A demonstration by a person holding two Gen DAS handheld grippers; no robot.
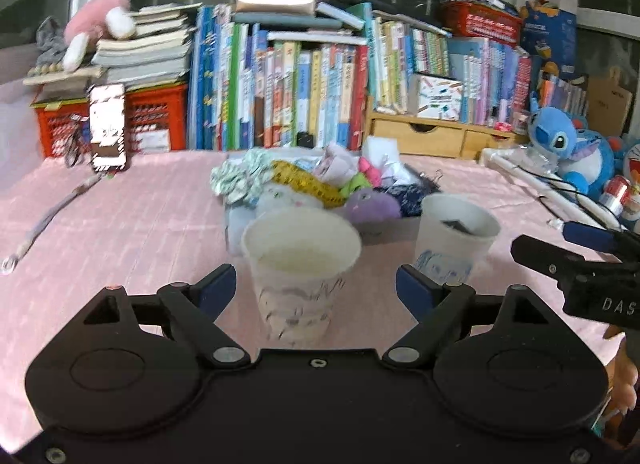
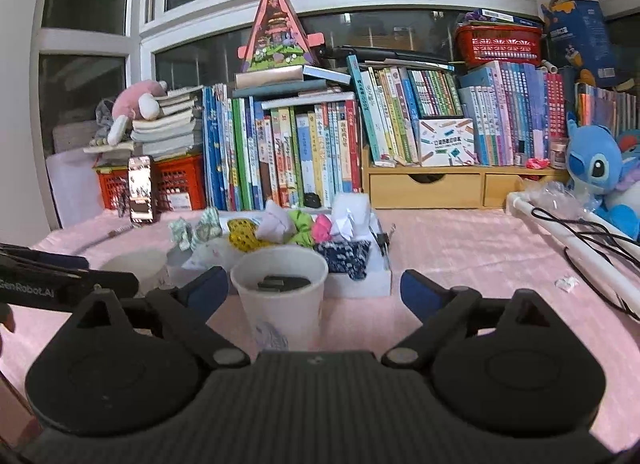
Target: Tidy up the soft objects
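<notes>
Two white paper cups stand on the pink tablecloth. In the left wrist view my left gripper is open around the empty left cup; the other cup with a dark object inside stands to its right. In the right wrist view my right gripper is open around that cup, and the empty cup is at the left. Behind the cups a white box holds a pile of soft items: a purple plush, a yellow tape-like piece, folded cloths.
Rows of books and red crates line the back. A phone stands at the left. A blue Stitch plush, white tube and black cable lie at the right. The right gripper's side shows.
</notes>
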